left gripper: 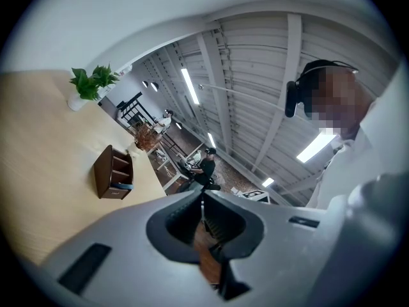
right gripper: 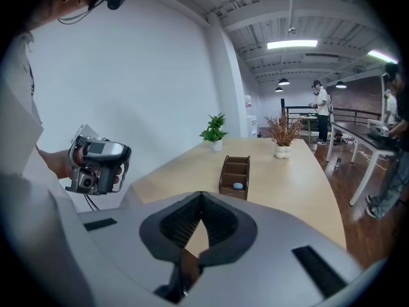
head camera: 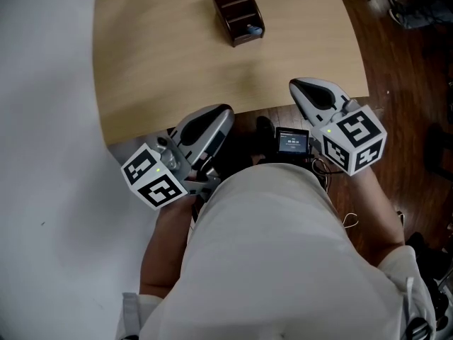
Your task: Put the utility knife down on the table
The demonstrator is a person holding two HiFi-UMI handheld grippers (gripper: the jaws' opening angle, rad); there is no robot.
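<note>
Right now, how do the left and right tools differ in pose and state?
The left tool is rolled: its view shows the table slanted and the ceiling ahead. The right tool sits level, facing the organizer. In the head view the left tool is held further back toward the person than the right tool. Shared: both shut, empty.

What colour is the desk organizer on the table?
Dark brown: the organizer is plain, with no pattern. It shows best in the head view.
</note>
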